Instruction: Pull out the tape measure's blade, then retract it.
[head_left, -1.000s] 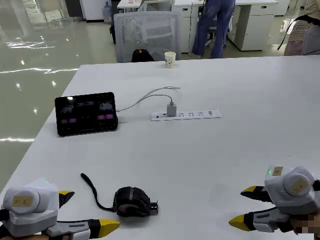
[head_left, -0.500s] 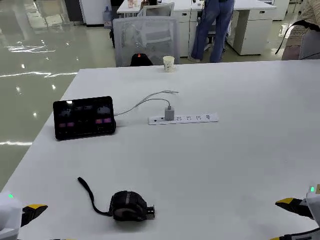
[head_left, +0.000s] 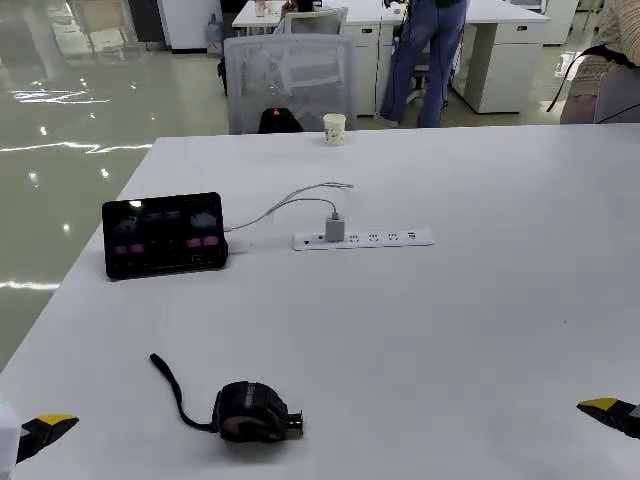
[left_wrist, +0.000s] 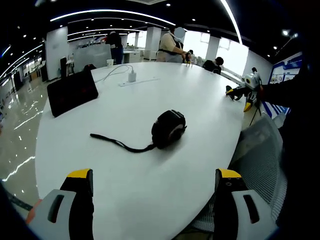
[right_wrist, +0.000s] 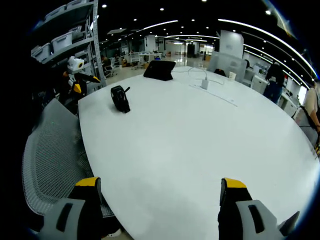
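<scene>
— What did the head view's edges cut off?
— The left gripper (head_left: 38, 430) and the right gripper (head_left: 612, 412); each showed just one yellow tip.
— And the tape measure (head_left: 250, 412)?
— Its blade end was too small to tell.

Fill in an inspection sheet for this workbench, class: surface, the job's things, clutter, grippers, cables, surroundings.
Surface: white table, no spills seen.
Job's things: black tape measure lies near the front left, blade inside the case; its wrist strap trails to the left.
Clutter: dark tablet propped up at the left; paper cup at the far edge.
Grippers: left hand-held gripper and right hand-held gripper are both open, holding nothing, apart from the tape measure.
Cables: white power strip mid-table with a charger plugged in; a cable runs from it toward the tablet.
Surroundings: mesh chair behind the table; a person stands among desks; glossy floor.
</scene>
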